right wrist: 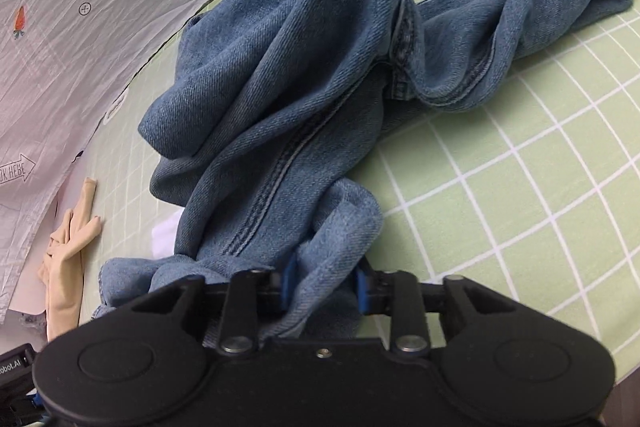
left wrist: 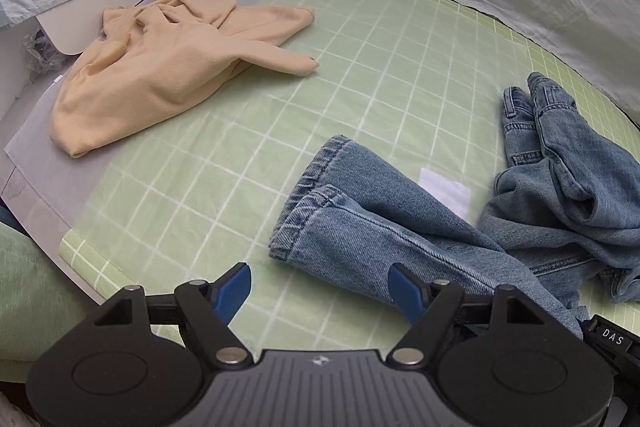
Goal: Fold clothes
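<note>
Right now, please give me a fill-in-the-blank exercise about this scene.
1. The right gripper is shut on the blue ____.
2. The left gripper has its fingers ____, holding nothing.
3. The crumpled cream garment lies on a checked cloth of ____ colour.

Missing words: jeans; open; green

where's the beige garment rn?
Left wrist view: the beige garment lies crumpled at the upper left of the green checked mat, well apart from the jeans at lower right.

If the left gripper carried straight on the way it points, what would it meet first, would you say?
Probably the green checked cloth, bare between its open fingers; the jeans' hem lies just to one side, though depth is unclear.
</note>
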The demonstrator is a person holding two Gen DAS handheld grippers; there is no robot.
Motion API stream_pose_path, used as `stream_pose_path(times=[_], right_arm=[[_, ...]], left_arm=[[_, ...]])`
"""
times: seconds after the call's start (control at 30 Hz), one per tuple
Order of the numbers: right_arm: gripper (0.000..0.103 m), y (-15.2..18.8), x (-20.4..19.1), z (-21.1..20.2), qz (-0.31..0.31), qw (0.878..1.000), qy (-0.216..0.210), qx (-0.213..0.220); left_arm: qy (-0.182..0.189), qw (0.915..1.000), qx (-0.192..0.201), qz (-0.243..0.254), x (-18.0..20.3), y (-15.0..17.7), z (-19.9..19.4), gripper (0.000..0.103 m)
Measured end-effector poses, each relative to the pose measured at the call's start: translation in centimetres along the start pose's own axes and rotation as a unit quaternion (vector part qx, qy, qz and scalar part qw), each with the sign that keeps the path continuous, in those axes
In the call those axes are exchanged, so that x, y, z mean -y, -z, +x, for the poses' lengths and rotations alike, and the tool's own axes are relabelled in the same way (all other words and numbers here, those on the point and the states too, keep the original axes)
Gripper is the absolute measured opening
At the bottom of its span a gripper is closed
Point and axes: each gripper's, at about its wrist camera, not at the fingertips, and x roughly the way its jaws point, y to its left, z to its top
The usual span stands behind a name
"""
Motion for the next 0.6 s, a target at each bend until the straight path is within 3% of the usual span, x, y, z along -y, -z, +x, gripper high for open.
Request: stream_pose_path(times=[0.07, 0.13, 0.4, 0.6], right_arm=[[0.011, -0.2, 0.2, -0.4, -0.008, 1.0, -0.004, 0.011], [0.009, -0.5, 0.6, -0.8, -0.014, 1.0, 0.0, 0.021], [0.007, -3.7, 4.2, -3.5, -0.046, 0.994, 0.043, 0.088], [0.007, -8.1, 8.5, -5.4, -0.06, 0.984, 0.093, 0.138]], left_arm=[[0.0, 1.0, 0.001, -0.003, 0.2, 0.1, -0.1, 0.076], [0.002, 1.0, 0.003, -0.006, 0.4, 0.2, -0.2, 0.076], [0.009, 0.9997, 0.019, -0.013, 3.4, 0.4, -1.1, 0.076], [0.01, 0.999, 0.029, -0.033, 7.1, 0.9, -1.7, 0.076]])
